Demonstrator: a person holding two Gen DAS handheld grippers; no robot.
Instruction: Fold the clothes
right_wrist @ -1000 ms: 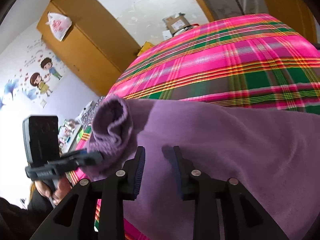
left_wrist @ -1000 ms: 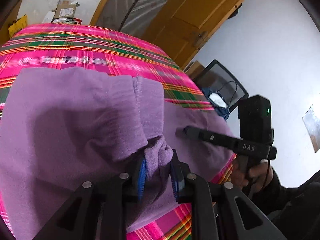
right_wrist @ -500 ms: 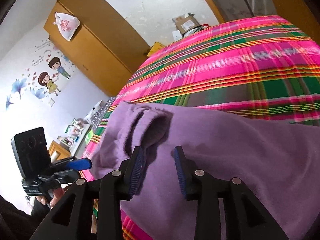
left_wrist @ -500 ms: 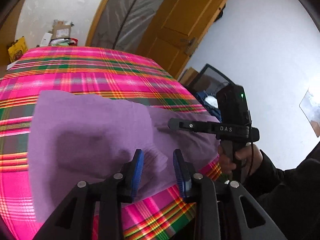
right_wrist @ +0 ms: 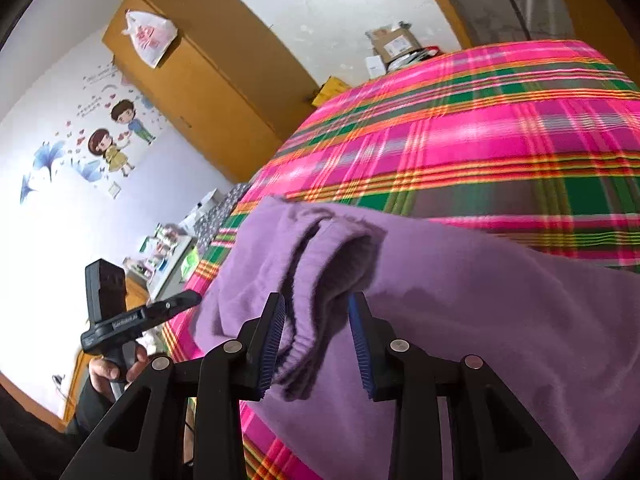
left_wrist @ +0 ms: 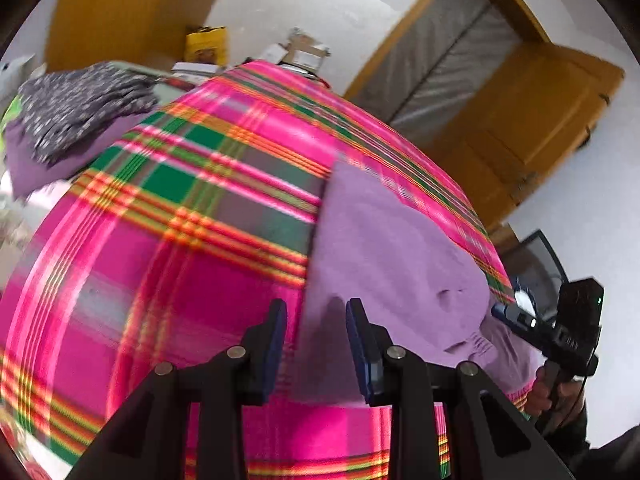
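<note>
A purple fleece garment (left_wrist: 392, 260) lies spread on the pink plaid bed cover (left_wrist: 160, 272). My left gripper (left_wrist: 318, 344) is open just above the garment's left edge, with that edge and bare cover showing between the jaws. In the right wrist view the same garment (right_wrist: 500, 320) has a ribbed cuff (right_wrist: 320, 264) folded onto it. My right gripper (right_wrist: 316, 340) hovers open over that cuff, and the pads do not press on it. Each gripper shows in the other's view: the right gripper (left_wrist: 508, 314) at the garment's right end, the left gripper (right_wrist: 188, 300) off its left end.
A heap of dark patterned and purple clothes (left_wrist: 80, 112) lies beyond the bed's far left corner. Cardboard boxes (left_wrist: 304, 48) stand past the far end. A wooden door (left_wrist: 520, 120) and a dark screen (left_wrist: 536, 256) are at the right, a wardrobe (right_wrist: 200, 80) at the left.
My left gripper let go of the purple fold it held and swung left to the garment's edge. The fold now lies flat. My right gripper edged toward the cuff.
</note>
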